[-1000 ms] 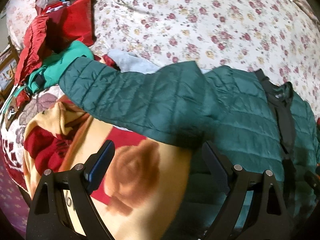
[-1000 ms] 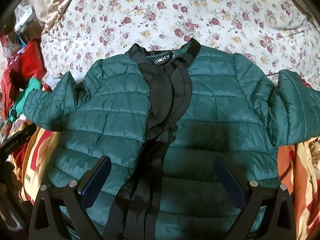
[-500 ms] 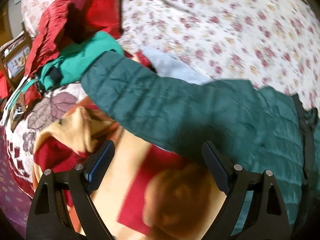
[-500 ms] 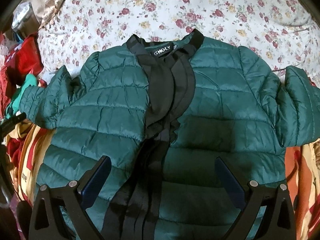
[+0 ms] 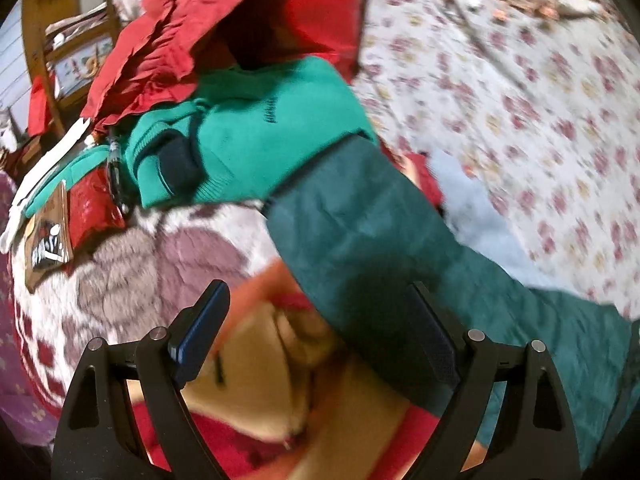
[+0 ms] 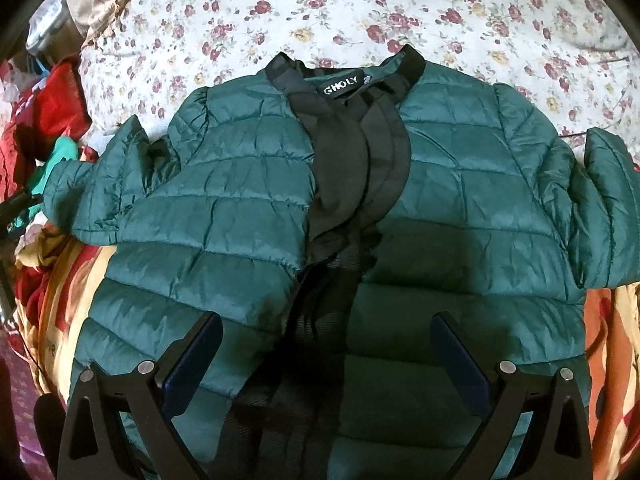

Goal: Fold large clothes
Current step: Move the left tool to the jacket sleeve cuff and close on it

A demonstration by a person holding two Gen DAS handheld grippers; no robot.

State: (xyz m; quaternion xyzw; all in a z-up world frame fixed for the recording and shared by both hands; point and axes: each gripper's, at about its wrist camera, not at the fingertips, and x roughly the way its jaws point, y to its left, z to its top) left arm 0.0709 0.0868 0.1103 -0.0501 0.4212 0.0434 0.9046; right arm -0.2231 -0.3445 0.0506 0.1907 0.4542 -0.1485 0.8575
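A dark green quilted jacket (image 6: 240,216) with black collar and front trim lies front-up on the bed, sleeves spread to both sides. My right gripper (image 6: 326,344) is open and empty, above the jacket's lower front near the black placket. In the left wrist view the jacket's left sleeve (image 5: 360,240) runs from upper left to lower right. My left gripper (image 5: 320,328) is open and empty, hovering just above the sleeve near its cuff end, its right finger (image 5: 434,344) over the sleeve fabric. This view is motion-blurred.
A floral bedspread (image 6: 360,8) covers the far bed. A yellow and red blanket (image 5: 256,400) lies under the jacket's near side. A teal sweater (image 5: 256,132) and red garments (image 5: 168,48) are piled left of the sleeve cuff. A wooden chair (image 5: 44,60) stands far left.
My left gripper has swung left along the sleeve toward its cuff, bringing the teal and red clothes closer. My right gripper has shifted slightly forward over the jacket. Both stay open.
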